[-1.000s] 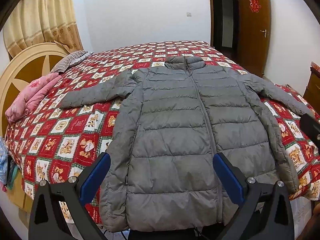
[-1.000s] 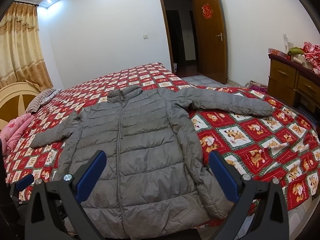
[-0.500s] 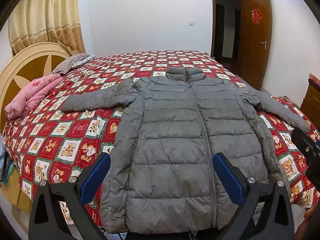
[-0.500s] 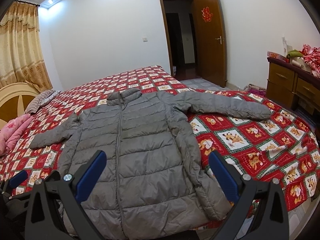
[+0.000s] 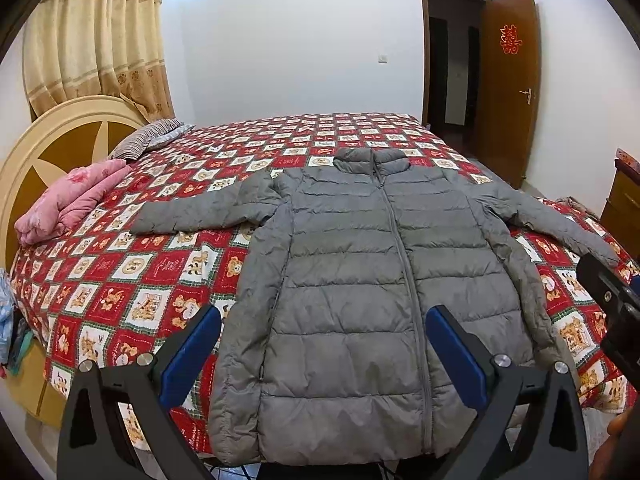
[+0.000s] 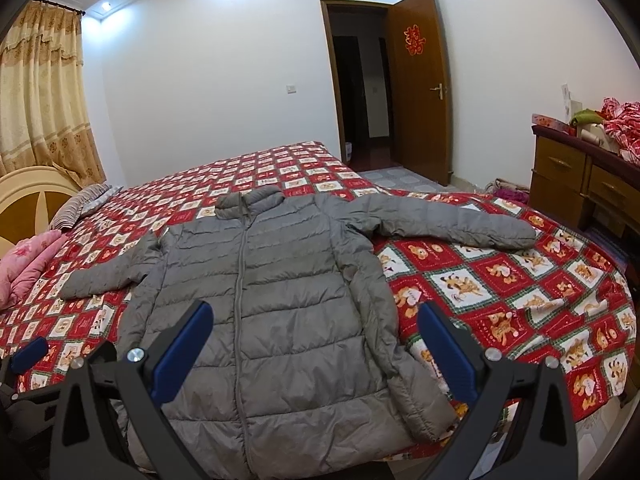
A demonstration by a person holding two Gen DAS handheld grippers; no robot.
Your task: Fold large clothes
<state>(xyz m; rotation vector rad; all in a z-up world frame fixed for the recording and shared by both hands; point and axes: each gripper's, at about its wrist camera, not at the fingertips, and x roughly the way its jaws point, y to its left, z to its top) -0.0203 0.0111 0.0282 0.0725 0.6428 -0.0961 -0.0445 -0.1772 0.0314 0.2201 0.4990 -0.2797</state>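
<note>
A grey quilted puffer jacket (image 5: pixel 360 280) (image 6: pixel 260 304) lies flat and zipped on the bed, collar at the far end, both sleeves spread outward, hem at the near edge. My left gripper (image 5: pixel 322 320) hovers open above the hem, its blue-padded fingers (image 5: pixel 192 356) wide apart and holding nothing. My right gripper (image 6: pixel 314 316) is likewise open and apart from the cloth, over the jacket's lower right half. Part of the right gripper (image 5: pixel 612 312) shows at the right edge of the left wrist view. The left gripper (image 6: pixel 28 354) peeks in at the lower left of the right wrist view.
The bed (image 5: pixel 120 280) has a red patchwork bear-print cover and a round cream headboard (image 5: pixel 60 140) at left. A pink folded quilt (image 5: pixel 68 200) and striped pillow (image 5: pixel 148 142) lie near it. A wooden dresser (image 6: pixel 580 176) stands at right, an open door (image 6: pixel 420 80) beyond.
Both grippers have drawn back and tilted upward a little, so the jacket sits lower and smaller in view. The jacket has not moved and both grippers stay open.
</note>
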